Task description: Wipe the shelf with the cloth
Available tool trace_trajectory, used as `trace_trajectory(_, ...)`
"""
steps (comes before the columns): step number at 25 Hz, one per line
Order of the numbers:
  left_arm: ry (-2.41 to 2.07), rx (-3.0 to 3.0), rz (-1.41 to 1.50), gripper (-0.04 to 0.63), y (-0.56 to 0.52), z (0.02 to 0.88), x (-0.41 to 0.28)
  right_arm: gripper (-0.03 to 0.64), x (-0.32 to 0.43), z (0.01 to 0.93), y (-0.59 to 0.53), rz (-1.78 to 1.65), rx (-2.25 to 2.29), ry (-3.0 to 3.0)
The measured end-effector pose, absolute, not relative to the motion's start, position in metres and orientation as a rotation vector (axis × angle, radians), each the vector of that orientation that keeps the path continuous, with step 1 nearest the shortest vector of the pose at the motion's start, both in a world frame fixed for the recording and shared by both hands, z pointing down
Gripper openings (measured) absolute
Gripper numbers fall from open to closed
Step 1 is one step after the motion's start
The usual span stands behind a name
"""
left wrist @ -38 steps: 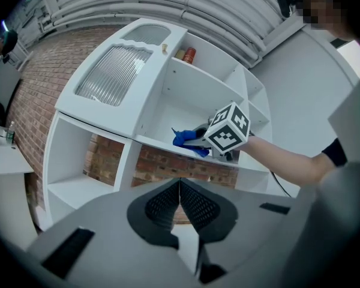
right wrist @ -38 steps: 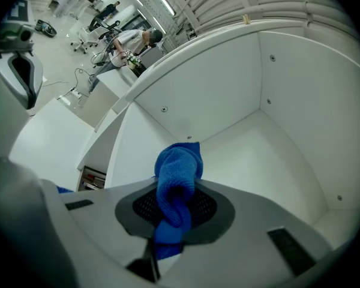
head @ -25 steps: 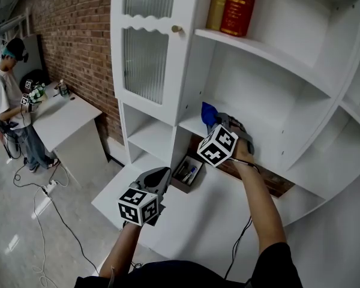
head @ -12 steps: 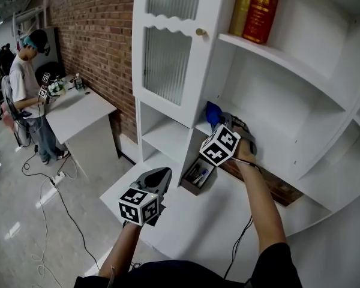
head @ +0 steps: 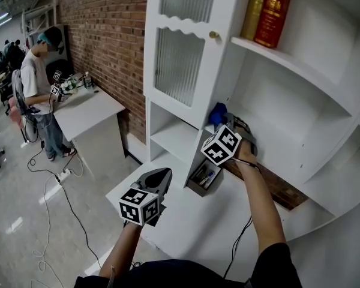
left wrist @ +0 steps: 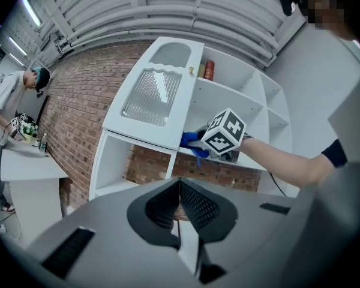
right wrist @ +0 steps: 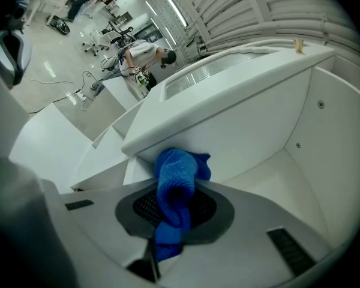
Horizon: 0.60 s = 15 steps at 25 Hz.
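Note:
A blue cloth (head: 217, 113) is pinched in my right gripper (head: 224, 125), which is shut on it at the left end of the white shelf board (head: 279, 152), close to the upright divider. In the right gripper view the cloth (right wrist: 176, 182) bulges up between the jaws, with the shelf's white back wall (right wrist: 270, 131) behind it. My left gripper (head: 161, 174) hangs lower left over the desk surface (head: 186, 212), shut with nothing in it. The left gripper view shows its jaws (left wrist: 180, 188) pressed together and the cloth (left wrist: 191, 141) far ahead.
Books (head: 269, 12) stand on the shelf above. A small brown box of pens (head: 204, 175) sits on the desk below the wiped shelf. A glass-fronted cabinet door (head: 181, 65) is to the left. A person (head: 41, 92) stands at a white table far left, with cables on the floor.
My head view has turned, so the shelf sits further right. The right gripper has slid the cloth left along the shelf towards the divider. The left gripper has barely moved.

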<state>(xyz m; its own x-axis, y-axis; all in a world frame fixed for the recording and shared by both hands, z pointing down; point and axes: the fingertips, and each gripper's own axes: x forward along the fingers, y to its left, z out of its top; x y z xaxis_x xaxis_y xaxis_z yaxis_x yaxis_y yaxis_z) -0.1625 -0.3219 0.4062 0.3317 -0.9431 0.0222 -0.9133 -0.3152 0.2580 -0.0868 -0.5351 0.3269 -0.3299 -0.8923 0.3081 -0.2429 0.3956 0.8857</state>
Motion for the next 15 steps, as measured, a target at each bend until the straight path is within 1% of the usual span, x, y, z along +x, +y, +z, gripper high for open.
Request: trace_trajectory(15,-1.686,2.373,-0.198,0.017,-0.306,0.405,-0.165,0.063,-0.092,0.328,-0.515,-0.917,1.047,-1.926)
